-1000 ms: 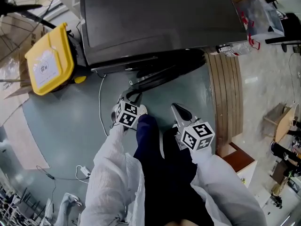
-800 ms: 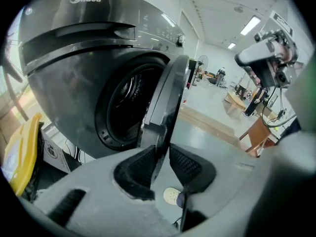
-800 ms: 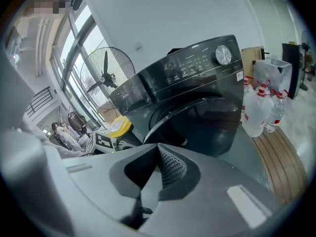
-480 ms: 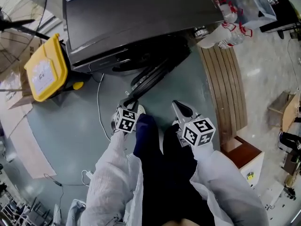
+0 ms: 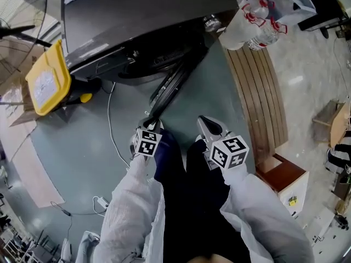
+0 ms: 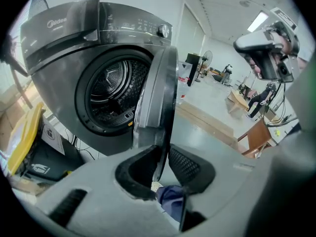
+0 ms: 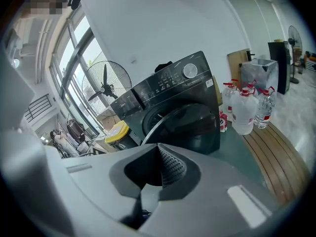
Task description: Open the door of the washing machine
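The dark grey washing machine (image 5: 142, 15) stands at the top of the head view, with its round door (image 5: 173, 84) swung out toward me. My left gripper (image 5: 152, 124) holds the door's free edge. In the left gripper view the door's rim (image 6: 158, 98) runs down between the two pads (image 6: 185, 164), and the open drum (image 6: 116, 90) shows behind it. These jaws have just been closing with the rim between them. My right gripper (image 5: 205, 124) hangs to the right of the door, apart from it. Its jaws are shut on nothing (image 7: 159, 149).
A yellow bin (image 5: 46, 84) lies left of the machine and a white cable (image 5: 109, 130) runs over the floor. Water bottles (image 5: 247, 21) and a slatted wooden platform (image 5: 260, 92) are on the right. A brown cabinet (image 5: 279, 179) stands near my right arm.
The door has swung further out from the machine while my left gripper kept hold of its edge. The machine has slid toward the upper left of the head view.
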`<state>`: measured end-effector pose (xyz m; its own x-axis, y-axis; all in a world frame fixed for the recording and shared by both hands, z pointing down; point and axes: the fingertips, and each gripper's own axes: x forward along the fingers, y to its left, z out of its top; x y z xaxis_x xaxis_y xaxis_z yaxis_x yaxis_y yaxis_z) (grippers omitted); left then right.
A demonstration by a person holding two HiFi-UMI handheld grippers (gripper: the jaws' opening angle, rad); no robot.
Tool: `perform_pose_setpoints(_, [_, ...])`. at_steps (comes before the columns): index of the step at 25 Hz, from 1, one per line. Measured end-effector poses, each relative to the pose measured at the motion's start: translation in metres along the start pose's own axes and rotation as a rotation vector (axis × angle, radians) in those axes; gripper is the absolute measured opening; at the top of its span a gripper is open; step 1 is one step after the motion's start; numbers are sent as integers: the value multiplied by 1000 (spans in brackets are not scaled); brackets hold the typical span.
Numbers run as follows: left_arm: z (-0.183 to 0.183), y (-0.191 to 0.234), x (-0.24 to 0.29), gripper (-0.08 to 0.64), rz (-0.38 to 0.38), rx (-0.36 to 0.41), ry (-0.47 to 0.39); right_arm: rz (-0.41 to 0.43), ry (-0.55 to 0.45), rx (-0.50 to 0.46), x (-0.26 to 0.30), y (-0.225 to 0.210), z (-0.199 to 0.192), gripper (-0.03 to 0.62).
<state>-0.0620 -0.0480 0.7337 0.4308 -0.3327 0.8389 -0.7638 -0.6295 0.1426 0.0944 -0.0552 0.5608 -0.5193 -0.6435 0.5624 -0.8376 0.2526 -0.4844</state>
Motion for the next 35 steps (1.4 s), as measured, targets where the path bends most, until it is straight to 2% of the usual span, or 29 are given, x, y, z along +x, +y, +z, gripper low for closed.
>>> perform_pose_setpoints(10, [-5, -69, 10, 82, 12, -52, -26, 20, 6, -14, -47, -32, -23, 8])
perform_pose_setpoints(17, [0, -119, 19, 87, -11, -70, -46, 17, 2, -12, -75, -55, -36, 9])
perform_pose_setpoints(23, [3, -163, 29, 98, -52, -101, -12, -8, -8, 11, -97, -79, -43, 8])
perform_pose_setpoints(29, [12, -196, 42, 105, -47, -146, 8, -37, -31, 49, -114, -104, -43, 8])
perform_pose_setpoints(35, [28, -238, 55, 118, -117, -136, 18, -76, -51, 84, -135, -130, -46, 8])
